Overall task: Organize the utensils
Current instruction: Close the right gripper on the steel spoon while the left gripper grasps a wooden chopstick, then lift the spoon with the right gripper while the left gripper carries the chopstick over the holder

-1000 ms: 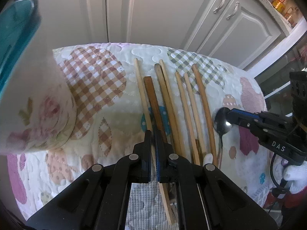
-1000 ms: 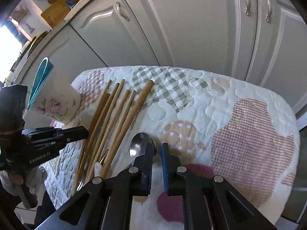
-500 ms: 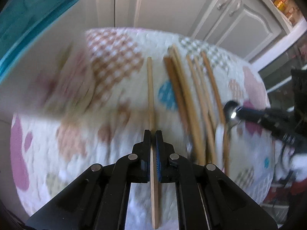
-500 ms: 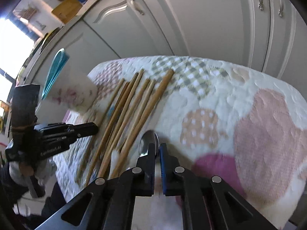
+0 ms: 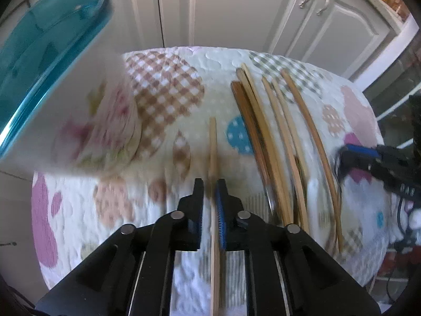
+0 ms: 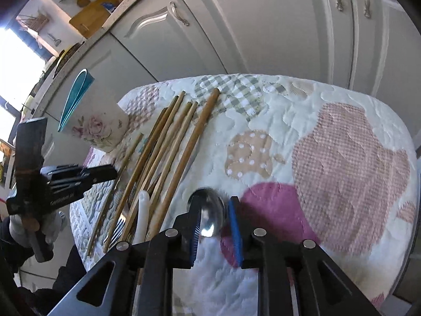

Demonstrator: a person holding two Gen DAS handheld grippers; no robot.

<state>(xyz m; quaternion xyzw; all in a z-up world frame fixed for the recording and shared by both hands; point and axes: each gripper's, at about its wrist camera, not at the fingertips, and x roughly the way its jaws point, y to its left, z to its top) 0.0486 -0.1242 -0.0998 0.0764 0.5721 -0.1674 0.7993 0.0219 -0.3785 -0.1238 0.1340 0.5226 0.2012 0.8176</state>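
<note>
My left gripper (image 5: 209, 184) is shut on one light wooden chopstick (image 5: 213, 144) that points away over the quilted table. It also shows in the right wrist view (image 6: 105, 171). Several more chopsticks (image 5: 273, 131) lie side by side to its right. My right gripper (image 6: 213, 205) has its jaws partly apart around the bowl of a metal spoon (image 6: 209, 217); whether they grip it is unclear. A floral cup with a teal inside (image 5: 65, 84) stands at the left, also in the right wrist view (image 6: 92, 123).
The patchwork quilt (image 6: 329, 158) covers a small round table. A fork (image 6: 117, 227) and a white handle (image 6: 143, 210) lie among the chopsticks (image 6: 168, 147). Grey cabinet doors (image 5: 236, 8) stand close behind the table.
My left gripper has pulled one chopstick out of the row and carried it left toward the cup. My right gripper's jaws have widened around the spoon.
</note>
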